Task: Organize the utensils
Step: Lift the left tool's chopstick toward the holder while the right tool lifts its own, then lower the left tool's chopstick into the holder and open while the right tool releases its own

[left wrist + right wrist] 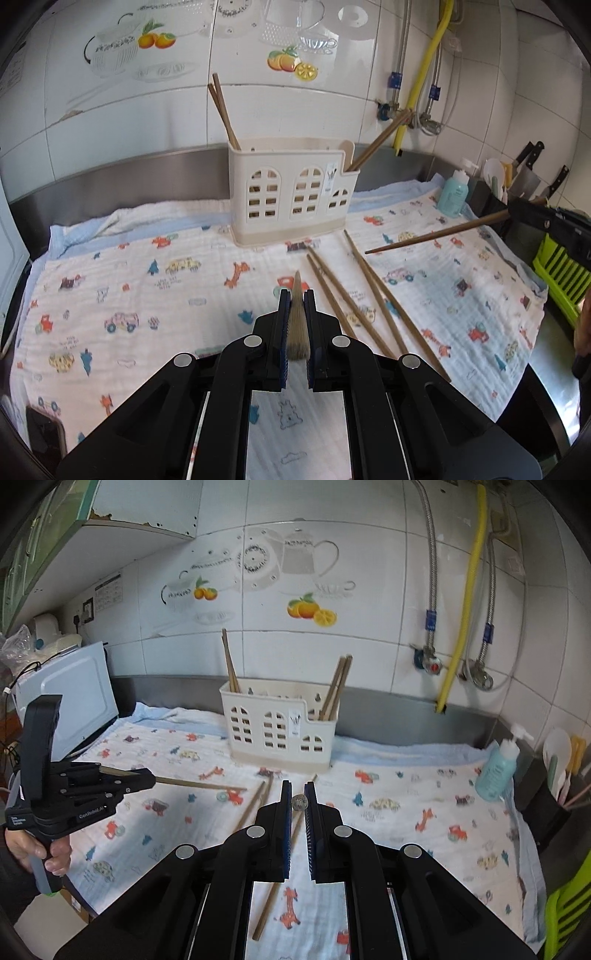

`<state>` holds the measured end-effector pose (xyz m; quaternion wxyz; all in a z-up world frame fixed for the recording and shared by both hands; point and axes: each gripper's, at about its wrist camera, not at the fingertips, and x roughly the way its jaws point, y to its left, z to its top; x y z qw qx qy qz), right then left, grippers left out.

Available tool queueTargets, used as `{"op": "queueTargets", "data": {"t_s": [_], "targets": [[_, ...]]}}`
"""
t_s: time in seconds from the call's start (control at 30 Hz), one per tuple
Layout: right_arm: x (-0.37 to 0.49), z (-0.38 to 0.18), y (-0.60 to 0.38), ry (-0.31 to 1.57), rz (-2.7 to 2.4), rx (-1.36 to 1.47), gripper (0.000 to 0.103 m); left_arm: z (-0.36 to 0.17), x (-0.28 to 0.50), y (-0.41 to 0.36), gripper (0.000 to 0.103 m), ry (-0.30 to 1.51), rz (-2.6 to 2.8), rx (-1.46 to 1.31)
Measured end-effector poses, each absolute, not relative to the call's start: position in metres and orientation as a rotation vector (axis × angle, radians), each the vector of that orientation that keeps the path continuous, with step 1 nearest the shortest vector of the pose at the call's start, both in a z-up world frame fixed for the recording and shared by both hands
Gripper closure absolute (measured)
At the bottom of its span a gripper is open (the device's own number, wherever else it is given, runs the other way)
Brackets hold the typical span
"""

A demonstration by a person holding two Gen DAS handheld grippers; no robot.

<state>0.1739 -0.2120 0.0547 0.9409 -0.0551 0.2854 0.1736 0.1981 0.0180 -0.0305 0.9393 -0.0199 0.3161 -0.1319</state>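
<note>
A cream slotted utensil holder point(291, 192) point(277, 727) stands at the back of the printed cloth point(129, 280), with brown chopsticks leaning in both end compartments. My left gripper point(297, 293) point(151, 775) is shut on a chopstick point(297, 321) point(203, 784) that points forward past its tips, above the cloth. My right gripper point(298, 784) point(511, 212) is shut on another chopstick point(298, 802) point(436, 234), seen end-on in the right wrist view and hanging over the cloth's right side. Several loose chopsticks point(354, 306) point(258, 805) lie on the cloth in front of the holder.
A teal pump bottle point(452, 195) point(496, 771) stands at the cloth's back right, beside a dark bin of knives and spatulas point(517, 181). A green rack point(561, 269) is at the right edge, a white appliance point(74, 698) at the left. A tiled wall with pipes lies behind.
</note>
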Motion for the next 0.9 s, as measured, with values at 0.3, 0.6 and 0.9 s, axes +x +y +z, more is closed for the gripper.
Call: {"op": "queueTargets", "data": {"t_s": [0.3,0.6,0.9], "targets": [[0.207,0.111,-0.208,0.554,0.427,-0.131,0.096,0.005,0.221,0.022,0.097,0.603,-0.295,-0.019],[0.258,0.166,-0.206,0.549,0.430,-0.176,0.096,0.034,0.250,0.022,0.097,0.564,-0.288,0.031],[0.318,0.157,-0.197,0.672,0.415,-0.222,0.096,0.089,0.270,0.026,0.097,0.467,-0.276,0.056]]}}
